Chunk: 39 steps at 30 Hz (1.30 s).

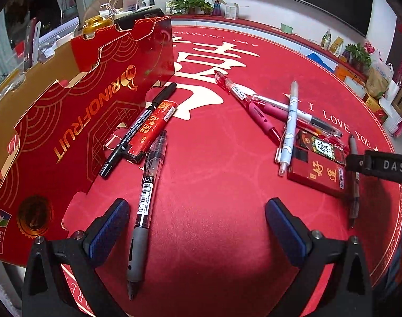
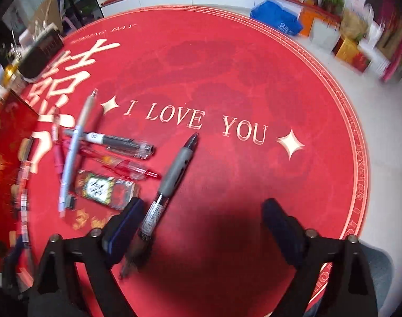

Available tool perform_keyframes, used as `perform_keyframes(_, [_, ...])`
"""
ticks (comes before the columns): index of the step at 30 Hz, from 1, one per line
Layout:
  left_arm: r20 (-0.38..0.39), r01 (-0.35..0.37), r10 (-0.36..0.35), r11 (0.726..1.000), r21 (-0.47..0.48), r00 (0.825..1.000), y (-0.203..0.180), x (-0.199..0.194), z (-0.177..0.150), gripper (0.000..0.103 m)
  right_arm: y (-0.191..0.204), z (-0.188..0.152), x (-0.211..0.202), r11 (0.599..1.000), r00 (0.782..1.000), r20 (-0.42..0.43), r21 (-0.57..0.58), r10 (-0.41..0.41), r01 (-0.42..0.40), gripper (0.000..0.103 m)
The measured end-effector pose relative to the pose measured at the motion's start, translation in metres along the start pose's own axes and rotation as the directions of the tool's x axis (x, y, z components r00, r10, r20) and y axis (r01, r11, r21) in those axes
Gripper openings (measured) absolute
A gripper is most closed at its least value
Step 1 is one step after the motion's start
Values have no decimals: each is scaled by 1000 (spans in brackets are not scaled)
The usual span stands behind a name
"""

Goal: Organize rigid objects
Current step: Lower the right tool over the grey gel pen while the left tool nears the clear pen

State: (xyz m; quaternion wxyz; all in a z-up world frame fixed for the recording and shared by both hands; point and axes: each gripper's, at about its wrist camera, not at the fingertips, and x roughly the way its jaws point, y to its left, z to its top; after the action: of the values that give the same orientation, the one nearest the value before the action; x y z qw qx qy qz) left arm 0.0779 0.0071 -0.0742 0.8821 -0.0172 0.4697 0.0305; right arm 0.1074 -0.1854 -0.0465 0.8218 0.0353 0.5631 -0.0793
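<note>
My left gripper [image 1: 197, 227] is open and empty above the red mat [image 1: 214, 185]. A grey-grip gel pen [image 1: 145, 206] lies just inside its left finger. A black marker [image 1: 137, 129] and a red lighter [image 1: 150, 132] lie by the red fruit box [image 1: 69, 121]. To the right lie a red pen [image 1: 246, 105], a pink pen [image 1: 280, 113], a white pen [image 1: 289, 126] and a red cigarette pack [image 1: 319, 163]. My right gripper [image 2: 201, 227] is open and empty. A grey-grip pen [image 2: 169, 185] lies by its left finger, next to the cigarette pack [image 2: 106, 190].
The right gripper's finger [image 1: 380, 165] enters the left wrist view at the right edge. A low shelf with plants [image 1: 193, 5] and bags [image 2: 277, 23] runs behind the mat. White floor [image 2: 386, 145] lies beyond the mat's right rim.
</note>
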Motion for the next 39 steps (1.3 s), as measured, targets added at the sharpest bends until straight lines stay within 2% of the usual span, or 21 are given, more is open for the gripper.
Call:
perform_keyframes(4, [8, 0, 0, 1000, -3, 1000, -5, -4, -4, 103, 6, -4, -6, 998, 1000, 14, -66, 22, -21, 64])
perform_keyframes(8, [3, 32, -32, 999, 42, 999, -26, -6, -7, 103, -3, -13, -11, 994, 999, 14, -104, 44, -42, 50])
perform_keyframes(12, [19, 38, -39, 998, 52, 999, -38, -8, -9, 103, -16, -18, -14, 992, 999, 3, -113, 51, -51, 49])
perform_keyframes(23, [34, 11, -12, 1000, 18, 999, -39, -6, -5, 103, -12, -15, -11, 979, 998, -1, -192, 70, -69, 50])
perform_keyframes(27, [63, 28, -31, 999, 43, 998, -37, -9, -11, 103, -8, -16, -10, 968, 996, -27, -235, 86, -90, 64])
perform_keyframes(29, [67, 44, -49, 997, 67, 997, -37, -11, -12, 103, -9, -17, -10, 968, 996, -24, -234, 89, -92, 64])
perform_keyframes(35, [15, 66, -68, 993, 98, 998, -37, -10, -7, 102, -7, -15, -9, 960, 995, -33, -265, 91, -97, 63])
perform_keyframes(38, [-5, 73, -73, 992, 106, 997, -39, -9, -6, 98, 0, -14, -10, 945, 993, -51, -307, 103, -114, 51])
perform_keyframes(39, [-5, 79, -79, 990, 116, 997, -41, -11, -6, 93, 4, -15, -12, 938, 992, -58, -324, 108, -121, 37])
